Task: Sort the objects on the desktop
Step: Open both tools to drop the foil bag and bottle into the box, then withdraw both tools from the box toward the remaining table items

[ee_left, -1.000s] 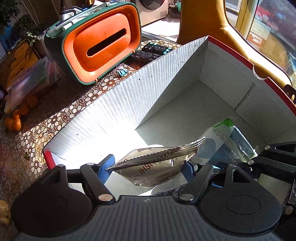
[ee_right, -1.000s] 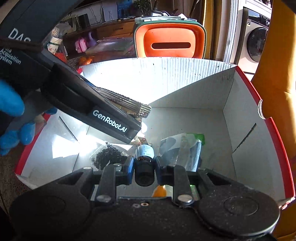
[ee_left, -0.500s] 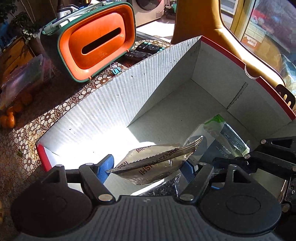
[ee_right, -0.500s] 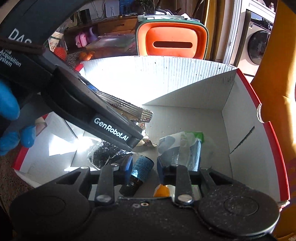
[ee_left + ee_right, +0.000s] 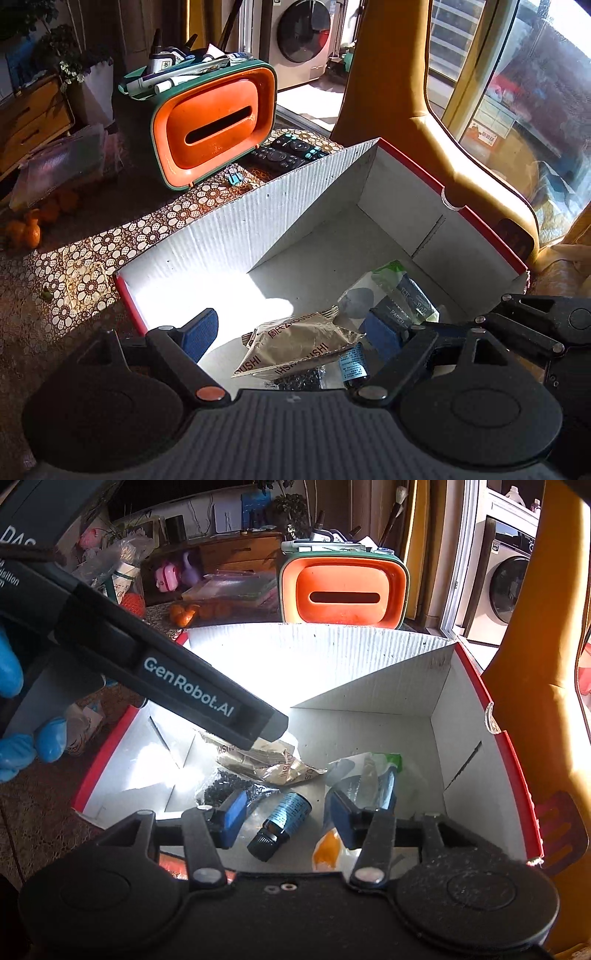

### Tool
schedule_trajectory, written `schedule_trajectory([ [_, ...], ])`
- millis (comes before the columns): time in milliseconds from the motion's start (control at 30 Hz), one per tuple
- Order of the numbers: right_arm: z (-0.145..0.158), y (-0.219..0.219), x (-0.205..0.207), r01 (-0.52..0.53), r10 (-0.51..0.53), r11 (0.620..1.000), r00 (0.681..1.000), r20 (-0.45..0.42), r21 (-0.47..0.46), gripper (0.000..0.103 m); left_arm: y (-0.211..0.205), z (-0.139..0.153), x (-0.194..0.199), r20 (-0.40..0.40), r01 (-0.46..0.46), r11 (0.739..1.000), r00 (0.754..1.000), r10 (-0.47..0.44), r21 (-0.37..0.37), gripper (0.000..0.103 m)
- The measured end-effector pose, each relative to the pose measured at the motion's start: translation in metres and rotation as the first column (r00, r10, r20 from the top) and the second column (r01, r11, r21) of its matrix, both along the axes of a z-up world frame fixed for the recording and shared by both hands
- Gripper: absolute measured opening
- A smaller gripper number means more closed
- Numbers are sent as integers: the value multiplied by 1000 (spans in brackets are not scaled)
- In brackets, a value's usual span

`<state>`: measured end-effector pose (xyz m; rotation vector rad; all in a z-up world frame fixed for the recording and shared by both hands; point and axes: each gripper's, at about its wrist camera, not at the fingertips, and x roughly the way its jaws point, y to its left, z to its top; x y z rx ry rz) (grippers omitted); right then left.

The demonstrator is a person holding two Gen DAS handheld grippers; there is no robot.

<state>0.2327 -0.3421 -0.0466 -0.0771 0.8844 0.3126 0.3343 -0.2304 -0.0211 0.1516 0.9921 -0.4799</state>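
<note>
Having just been opened, both sets of fingers are shown empty: the left gripper (image 5: pixel 291 334) wide above the released foil packet (image 5: pixel 295 347), the right gripper (image 5: pixel 286 818) partly apart over the dropped bottle (image 5: pixel 282 825). Both items lie in the box (image 5: pixel 369 657) at 6 o'clock; two deposits are judged complete.

We see the white corrugated cardboard box with red rim (image 5: pixel 410 162) open on top; its far half is bare floor. Near half is cluttered: crinkled silver foil packet (image 5: pixel 295 341), small dark dropper bottle (image 5: pixel 280 825), clear pouch with green strip (image 5: pixel 365 775). Orange-and-green organizer bin (image 5: pixel 214 129) stands just beyond the far wall.
</note>
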Motion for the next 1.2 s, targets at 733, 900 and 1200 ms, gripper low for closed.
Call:
schedule_trajectory([
  [733, 57, 26, -68, 3, -12, 998, 991, 131, 65, 67, 75, 51, -121, 197, -59, 991, 977, 82, -120, 87],
  [900, 65, 42, -84, -10, -3, 997, 986, 166, 77, 69, 99, 57, -149, 227, -71, 986, 968, 104, -151, 87],
  [1200, 73, 79, -106, -54, 35, 995, 976, 215, 85, 78, 151, 64, -186, 279, -116, 975, 946, 167, -189, 87],
])
